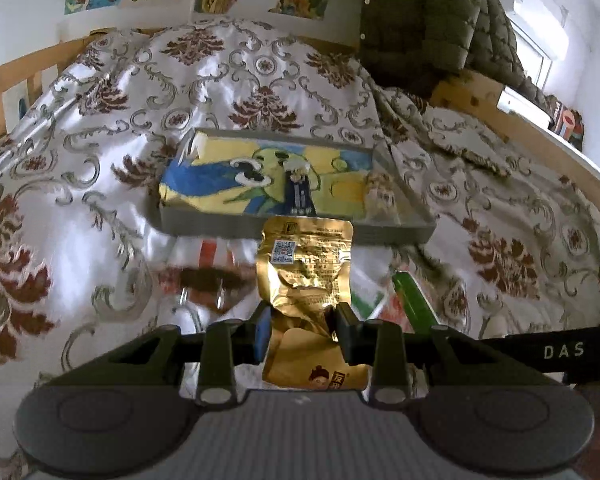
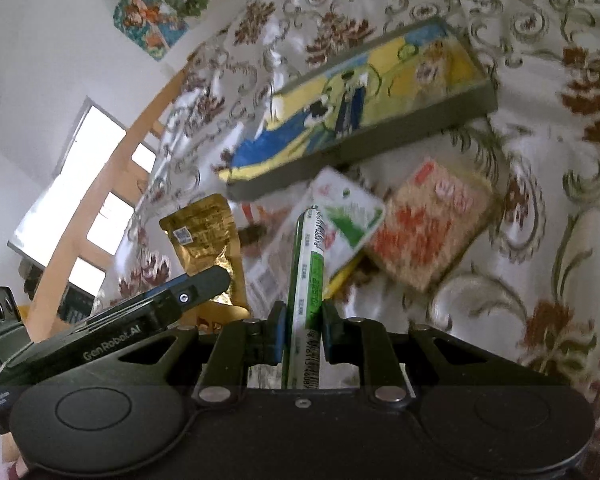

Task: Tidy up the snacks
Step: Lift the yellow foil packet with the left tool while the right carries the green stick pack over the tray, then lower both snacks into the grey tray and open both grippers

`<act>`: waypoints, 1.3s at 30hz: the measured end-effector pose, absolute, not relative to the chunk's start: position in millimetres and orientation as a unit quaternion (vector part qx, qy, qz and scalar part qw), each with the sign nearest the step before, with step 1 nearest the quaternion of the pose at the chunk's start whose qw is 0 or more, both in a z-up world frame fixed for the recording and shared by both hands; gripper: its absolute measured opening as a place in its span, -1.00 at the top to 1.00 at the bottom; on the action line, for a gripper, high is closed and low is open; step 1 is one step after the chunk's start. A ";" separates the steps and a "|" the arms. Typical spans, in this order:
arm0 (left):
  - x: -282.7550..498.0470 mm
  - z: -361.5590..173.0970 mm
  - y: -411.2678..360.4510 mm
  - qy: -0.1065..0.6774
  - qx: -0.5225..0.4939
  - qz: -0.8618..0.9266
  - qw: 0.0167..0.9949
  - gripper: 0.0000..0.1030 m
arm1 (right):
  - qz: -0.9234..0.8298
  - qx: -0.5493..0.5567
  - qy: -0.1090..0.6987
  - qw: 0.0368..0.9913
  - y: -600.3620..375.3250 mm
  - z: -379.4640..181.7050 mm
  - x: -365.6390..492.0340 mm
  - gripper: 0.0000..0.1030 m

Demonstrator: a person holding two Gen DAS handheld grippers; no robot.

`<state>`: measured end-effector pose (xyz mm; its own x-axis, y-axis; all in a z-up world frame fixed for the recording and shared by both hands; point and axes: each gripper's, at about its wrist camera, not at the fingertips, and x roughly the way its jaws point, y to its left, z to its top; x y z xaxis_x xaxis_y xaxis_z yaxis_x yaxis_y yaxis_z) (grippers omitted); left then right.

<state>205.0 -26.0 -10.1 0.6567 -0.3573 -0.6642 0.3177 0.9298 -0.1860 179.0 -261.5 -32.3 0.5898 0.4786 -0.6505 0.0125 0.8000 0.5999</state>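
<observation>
L wrist view: left gripper [image 1: 302, 330] clamps gold foil pouch [image 1: 305, 264] at frame ctr, near tray [image 1: 396, 234] | right gripper [image 2: 303, 330] pinches green stick pack [image 2: 308, 264] | risk: crumpled foil slips, thin grip.

The gold pouch's [image 1: 305, 264] lower end was hidden behind the left tool [image 1: 302, 330], its printed face cut off. Beneath it, loose packets [image 1: 208, 276] were smeared by blur, unreadable. In the right wrist view, the green stick's [image 2: 308, 264] small print was illegible, and the red-and-white packet [image 2: 428, 228], perhaps noodles, was too blurred to identify.
</observation>
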 end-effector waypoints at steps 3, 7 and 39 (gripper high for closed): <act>220.8 -2.8 -30.6 0.360 -0.029 -0.185 0.914 0.27 | 0.136 0.281 0.419 0.853 -265.1 -27.5 193.8 0.63; 248.4 6.0 -37.7 0.345 -0.036 -0.181 0.920 0.27 | 0.142 0.259 0.401 0.867 -270.7 -14.6 222.7 0.63; 433.6 -65.5 -109.9 0.387 -0.074 -0.160 0.905 0.27 | 0.074 0.197 0.361 0.909 -318.2 -68.4 398.2 0.63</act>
<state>433.6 -109.9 -65.5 0.6494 -0.3461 -0.6771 0.2316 0.9381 -0.2574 398.2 -318.2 -68.4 0.7291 0.2765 -0.6261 0.0077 0.9114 0.4115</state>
